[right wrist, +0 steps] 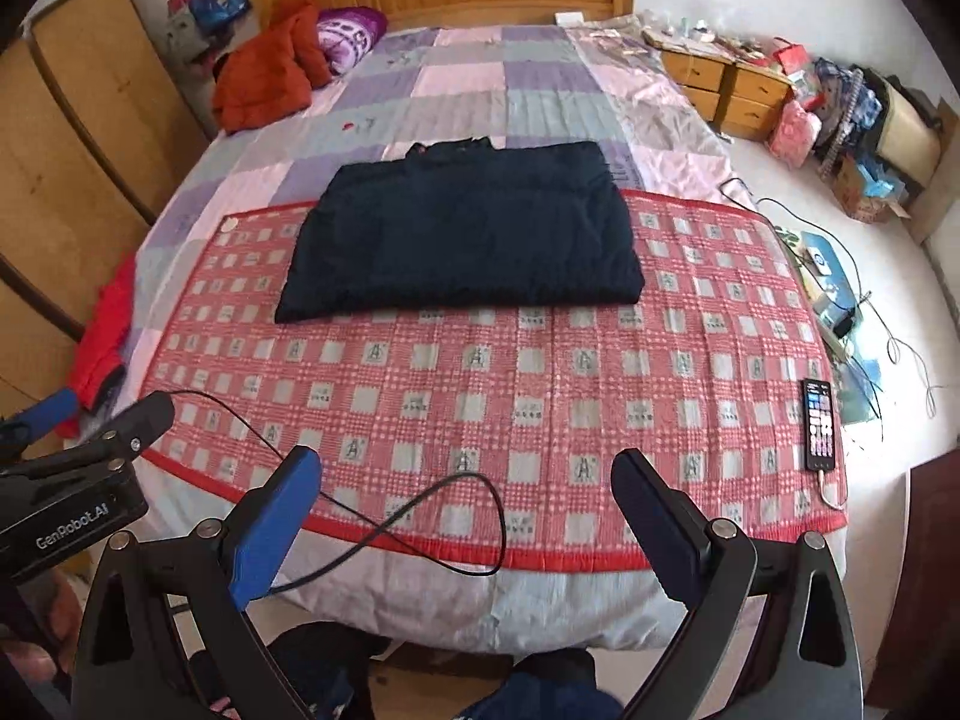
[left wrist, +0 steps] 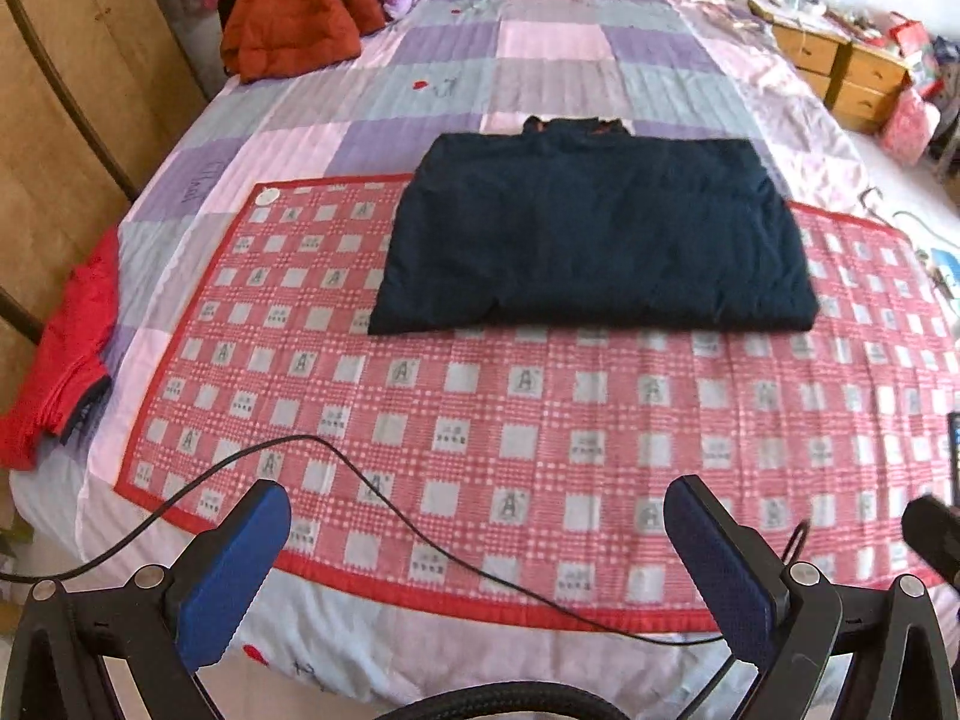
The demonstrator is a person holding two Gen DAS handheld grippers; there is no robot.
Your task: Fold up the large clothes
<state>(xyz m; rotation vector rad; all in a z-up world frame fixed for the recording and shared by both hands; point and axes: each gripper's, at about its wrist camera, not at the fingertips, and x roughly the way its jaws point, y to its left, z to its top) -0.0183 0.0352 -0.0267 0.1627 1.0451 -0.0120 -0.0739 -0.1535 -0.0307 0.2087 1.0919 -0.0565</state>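
Observation:
A dark navy jacket (left wrist: 594, 234) lies folded into a flat rectangle on the far part of a red checked mat (left wrist: 480, 408), collar away from me. It also shows in the right wrist view (right wrist: 462, 234) on the mat (right wrist: 540, 384). My left gripper (left wrist: 477, 516) is open and empty, held over the mat's near edge, well short of the jacket. My right gripper (right wrist: 465, 483) is open and empty, also near the bed's front edge. The left gripper's body (right wrist: 78, 474) shows at the left of the right wrist view.
A black cable (left wrist: 384, 504) loops over the mat's near edge. A phone (right wrist: 819, 425) lies at the mat's right edge. An orange coat (left wrist: 294, 12) and purple pillow sit at the bed's head, a red garment (left wrist: 66, 354) at its left edge. Wardrobe left, drawers right.

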